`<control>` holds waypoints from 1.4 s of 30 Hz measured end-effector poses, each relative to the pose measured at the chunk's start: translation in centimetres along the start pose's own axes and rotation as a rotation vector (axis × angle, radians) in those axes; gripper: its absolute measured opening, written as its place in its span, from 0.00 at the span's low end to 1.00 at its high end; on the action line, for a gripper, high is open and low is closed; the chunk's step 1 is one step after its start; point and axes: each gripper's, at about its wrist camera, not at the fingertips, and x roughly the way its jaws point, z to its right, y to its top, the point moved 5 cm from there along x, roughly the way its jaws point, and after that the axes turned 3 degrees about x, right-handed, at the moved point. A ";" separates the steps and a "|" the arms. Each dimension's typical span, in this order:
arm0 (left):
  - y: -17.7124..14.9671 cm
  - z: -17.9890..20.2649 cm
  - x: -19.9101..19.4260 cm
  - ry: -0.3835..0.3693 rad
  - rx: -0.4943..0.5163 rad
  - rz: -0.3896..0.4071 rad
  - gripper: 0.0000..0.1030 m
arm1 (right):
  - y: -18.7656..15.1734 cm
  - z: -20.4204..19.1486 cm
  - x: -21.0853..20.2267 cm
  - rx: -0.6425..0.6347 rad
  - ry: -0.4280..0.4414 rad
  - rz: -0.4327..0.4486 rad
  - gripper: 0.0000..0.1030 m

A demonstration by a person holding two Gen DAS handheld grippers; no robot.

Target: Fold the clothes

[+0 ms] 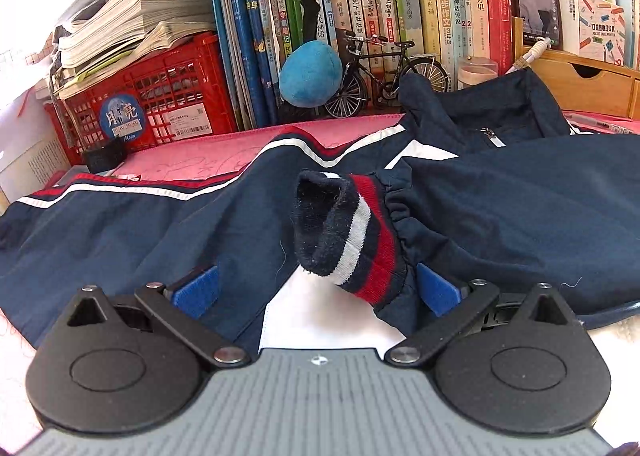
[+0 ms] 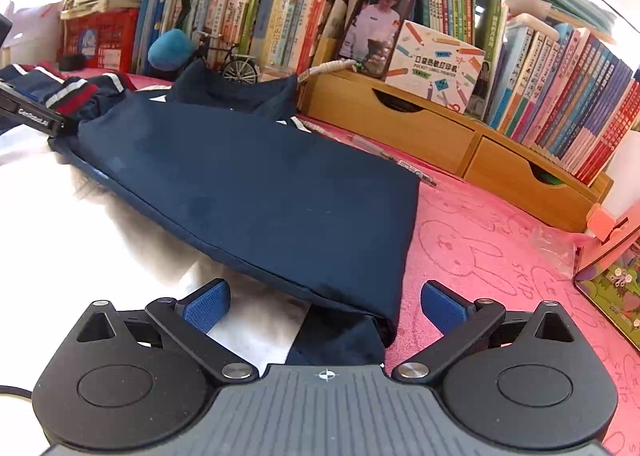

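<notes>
The left gripper (image 1: 316, 288) stands wide open over a navy jacket (image 1: 520, 216), its striped sleeve cuff (image 1: 352, 232) between the blue pads (image 1: 198, 290), untouched. Books (image 1: 400, 8) stand at twelve o'clock, a red crate (image 1: 160, 96) at ten.

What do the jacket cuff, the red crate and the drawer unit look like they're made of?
Jacket cuff: ribbed knit, fuzzy and pilled, likely cotton blend. Red crate: moulded plastic, with a glossy lattice wall. Drawer unit: light wood or bamboo, smooth finish; grain too faint to tell.
</notes>
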 end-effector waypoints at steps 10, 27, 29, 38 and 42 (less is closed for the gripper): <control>-0.1 -0.7 0.4 -0.058 -0.065 -0.025 1.00 | -0.6 6.7 0.9 0.304 0.145 -0.092 0.99; -0.2 -0.9 0.7 -0.088 -0.102 -0.039 1.00 | 11.7 -7.9 7.1 0.323 0.430 0.014 1.00; -0.2 -0.9 0.7 -0.088 -0.103 -0.039 1.00 | 12.2 -10.5 9.0 0.307 0.442 -0.021 1.00; -0.2 -0.9 0.7 -0.088 -0.106 -0.042 1.00 | 11.3 -12.5 12.6 0.201 0.306 -0.072 1.00; -0.2 -0.9 0.7 -0.088 -0.106 -0.042 1.00 | 10.3 -7.9 13.4 0.243 0.188 -0.089 1.00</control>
